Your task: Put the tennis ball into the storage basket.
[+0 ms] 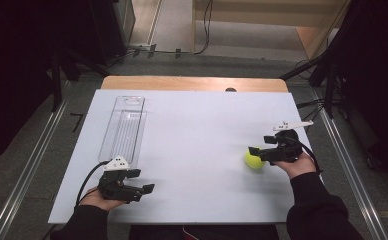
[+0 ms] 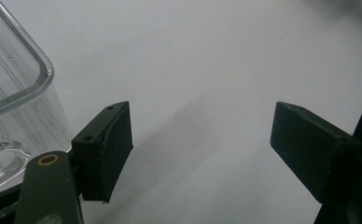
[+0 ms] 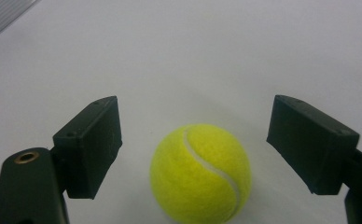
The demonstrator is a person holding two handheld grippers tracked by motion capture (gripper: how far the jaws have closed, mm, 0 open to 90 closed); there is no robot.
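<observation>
White table (image 1: pixel 192 125): a pale sheet covers it, with a strip of wood showing along the far edge; dark curtains stand at both sides and grey floor lies beyond.
Tray (image 1: pixel 123 129): clear plastic, long and narrow, lying on the left half of the table with its length running near to far; in the left gripper view its rounded corner (image 2: pixel 16 84) sits just beside the left jaw.
Left gripper (image 1: pixel 138 181): near-left part of the table, just near of the tray's near end, held in a hand (image 1: pixel 99 200) that comes in from the near edge; jaws point right. In its own view (image 2: pixel 200 149) the jaws stand wide apart with bare table between them.
Right gripper (image 1: pixel 254 152): right side of the table, held in a hand (image 1: pixel 297 165), jaws pointing left at the ball. In its own view (image 3: pixel 193 144) the jaws are spread wide, one on each side of the ball, neither touching it.
Ball (image 1: pixel 254 160): yellow-green tennis ball resting on the table, right of centre, well apart from the tray; its white seam shows in the right gripper view (image 3: pixel 200 172).
</observation>
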